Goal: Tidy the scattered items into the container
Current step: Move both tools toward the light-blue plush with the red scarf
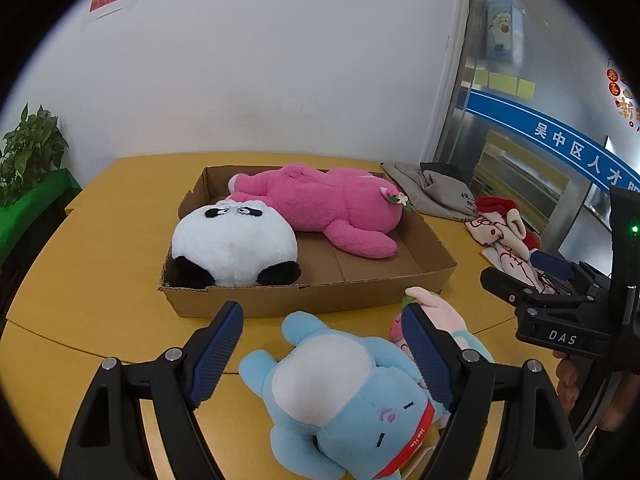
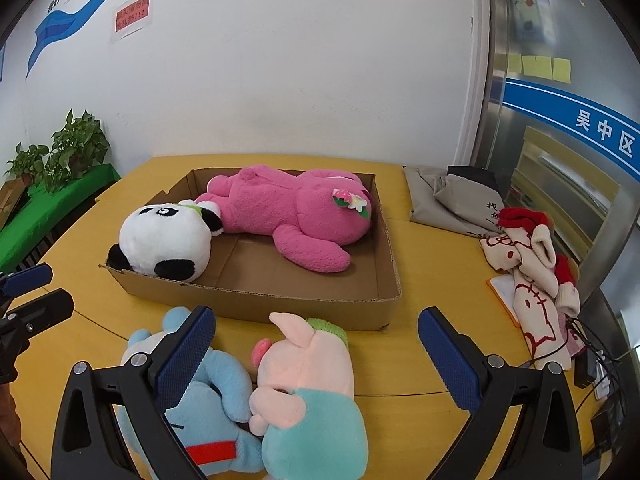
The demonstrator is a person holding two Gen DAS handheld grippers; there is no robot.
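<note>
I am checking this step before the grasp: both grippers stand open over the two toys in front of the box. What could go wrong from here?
1. The blue plush and the pink plush lie pressed together, so the left gripper may drag both.
2. The cardboard box has low walls, and the panda already overhangs its near edge; a push might tip it out.

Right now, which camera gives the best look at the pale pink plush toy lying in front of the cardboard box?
The right wrist view: the pale pink plush toy lies almost whole between the open right gripper fingers. In the left wrist view one left gripper finger and the blue plush toy hide most of it.
</note>
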